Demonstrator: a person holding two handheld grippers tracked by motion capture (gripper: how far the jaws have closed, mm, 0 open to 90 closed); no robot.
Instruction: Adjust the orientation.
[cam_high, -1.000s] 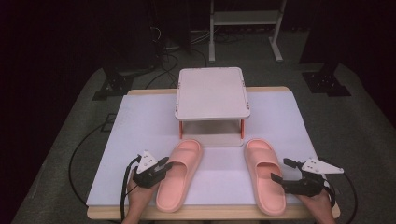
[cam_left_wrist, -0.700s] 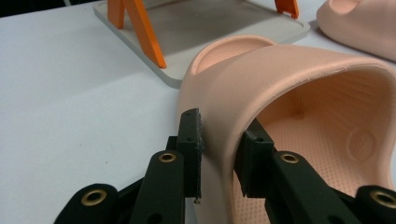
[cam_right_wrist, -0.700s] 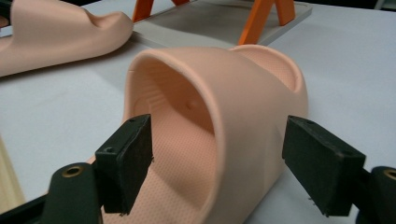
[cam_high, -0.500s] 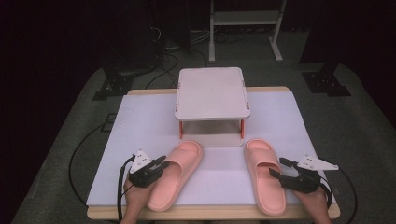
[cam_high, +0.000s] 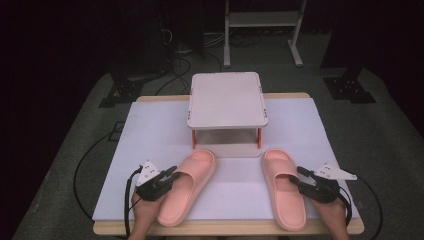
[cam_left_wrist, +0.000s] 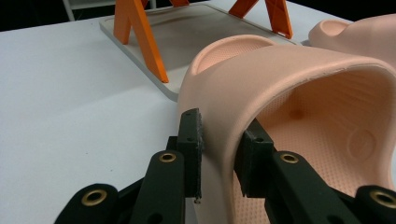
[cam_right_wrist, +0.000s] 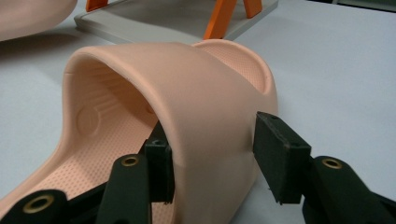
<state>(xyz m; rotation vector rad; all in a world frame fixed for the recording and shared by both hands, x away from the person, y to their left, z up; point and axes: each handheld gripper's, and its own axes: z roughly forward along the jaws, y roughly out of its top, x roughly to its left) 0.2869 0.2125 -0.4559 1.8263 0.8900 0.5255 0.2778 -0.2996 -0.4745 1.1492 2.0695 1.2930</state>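
Note:
Two pink slippers lie on the white table cover, toes towards a small stand. My left gripper (cam_high: 171, 176) (cam_left_wrist: 219, 149) is shut on the left slipper (cam_high: 187, 187) (cam_left_wrist: 299, 93), pinching the outer edge of its strap between the pads. My right gripper (cam_high: 301, 176) (cam_right_wrist: 212, 161) straddles the strap of the right slipper (cam_high: 282, 187) (cam_right_wrist: 187, 93). Its jaws have just been closing. One pad sits inside under the strap, while the outer pad (cam_right_wrist: 280, 156) still stands a little off the slipper's side.
A low grey stand (cam_high: 227, 97) with orange legs (cam_left_wrist: 147, 42) and a grey base plate (cam_high: 227, 149) sits mid-table just beyond the slippers' toes. The white cover (cam_high: 150, 135) spreads to the table's wooden front edge (cam_high: 225, 227). Cables trail from both grippers.
The left gripper and its slipper have edged slightly towards the left and front. The right gripper has kept its place at the right slipper's strap.

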